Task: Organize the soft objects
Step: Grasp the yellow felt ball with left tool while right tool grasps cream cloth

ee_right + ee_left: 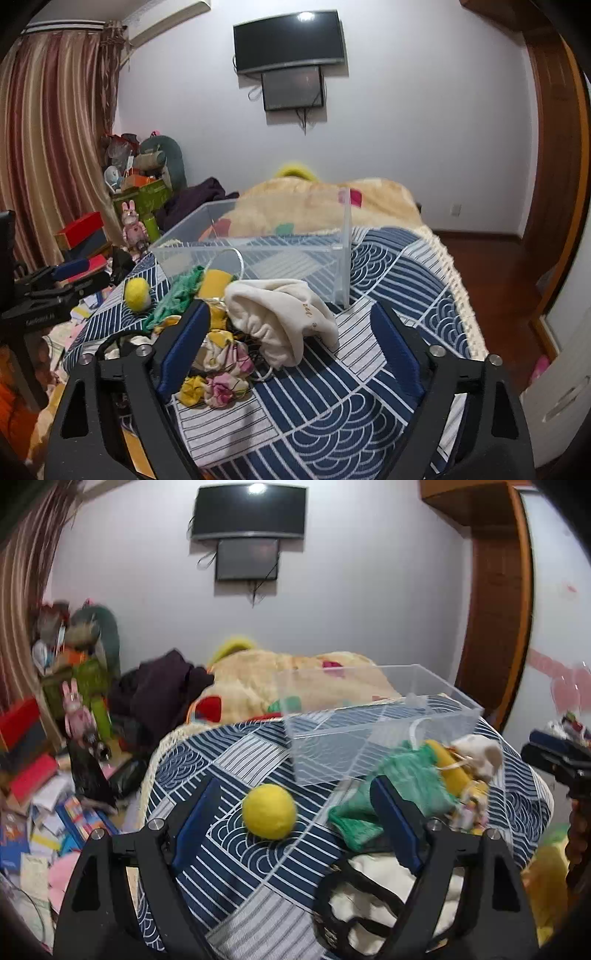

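Observation:
A yellow felt ball point(269, 811) lies on the blue patterned bedspread point(236, 867), between the fingers of my open left gripper point(295, 797). A green knit cloth point(402, 794), a yellow sponge-like piece point(448, 766) and a cream pouch point(480, 751) lie to its right. A clear plastic box point(373, 720) stands behind them. In the right wrist view my open right gripper point(291, 317) hovers over the cream pouch point(280, 314) and floral scrunchies point(218, 369). The ball point(136, 293), green cloth point(173, 299) and box point(258, 240) show there too.
A beige fluffy blanket point(314, 210) and dark clothes point(162, 694) lie farther up the bed. Toys, boxes and books point(55, 775) clutter the floor at left. A wooden wardrobe point(495, 609) stands right. Black straps on white fabric point(369, 901) lie near my left gripper.

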`<state>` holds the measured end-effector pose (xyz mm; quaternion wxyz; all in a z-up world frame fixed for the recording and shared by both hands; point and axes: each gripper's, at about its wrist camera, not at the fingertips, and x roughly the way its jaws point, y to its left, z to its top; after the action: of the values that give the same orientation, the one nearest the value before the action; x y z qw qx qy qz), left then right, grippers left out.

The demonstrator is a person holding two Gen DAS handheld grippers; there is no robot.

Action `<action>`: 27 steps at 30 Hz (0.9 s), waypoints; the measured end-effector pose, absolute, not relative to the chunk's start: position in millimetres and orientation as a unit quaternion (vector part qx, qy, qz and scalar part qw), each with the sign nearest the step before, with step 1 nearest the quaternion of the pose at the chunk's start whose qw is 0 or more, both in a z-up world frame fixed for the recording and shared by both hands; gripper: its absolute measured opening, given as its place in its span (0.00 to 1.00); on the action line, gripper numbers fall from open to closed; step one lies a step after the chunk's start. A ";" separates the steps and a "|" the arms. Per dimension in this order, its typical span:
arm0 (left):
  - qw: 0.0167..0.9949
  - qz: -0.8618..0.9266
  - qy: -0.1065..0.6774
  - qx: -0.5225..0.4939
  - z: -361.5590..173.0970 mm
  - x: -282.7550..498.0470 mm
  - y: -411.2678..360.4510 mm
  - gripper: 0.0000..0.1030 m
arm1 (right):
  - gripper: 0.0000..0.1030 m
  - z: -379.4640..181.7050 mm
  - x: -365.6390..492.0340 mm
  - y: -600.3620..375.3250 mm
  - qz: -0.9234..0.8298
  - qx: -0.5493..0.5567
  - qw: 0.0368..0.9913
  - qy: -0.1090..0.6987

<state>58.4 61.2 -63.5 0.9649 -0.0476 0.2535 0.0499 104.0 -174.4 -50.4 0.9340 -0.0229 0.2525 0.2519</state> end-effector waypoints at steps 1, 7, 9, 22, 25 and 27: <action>0.963 0.050 0.258 -0.054 -66.1 62.5 65.4 0.77 | 0.80 -52.3 108.1 -173.0 0.253 -0.025 0.932 0.257; 0.946 0.046 0.313 -0.067 -91.7 96.0 79.6 0.72 | 0.72 -66.8 127.0 -162.2 0.262 -0.034 0.921 0.288; 0.940 0.046 0.330 -0.071 -100.4 104.3 82.8 0.64 | 0.69 -71.5 133.0 -160.6 0.266 -0.031 0.916 0.300; 0.934 0.038 0.346 -0.086 -111.2 104.3 87.8 0.43 | 0.17 -80.1 136.2 -164.3 0.296 -0.005 0.897 0.329; 0.937 0.034 0.335 -0.089 -101.5 97.2 87.2 0.43 | 0.15 -73.9 129.9 -168.1 0.288 -0.008 0.904 0.317; 0.942 0.032 0.324 -0.088 -92.2 92.4 85.9 0.43 | 0.15 -67.7 125.3 -173.2 0.284 -0.009 0.909 0.305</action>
<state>92.4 85.9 -92.2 0.9416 -0.0878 0.3236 0.0317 125.3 -173.2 -67.7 0.9087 -0.0092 0.3054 0.2843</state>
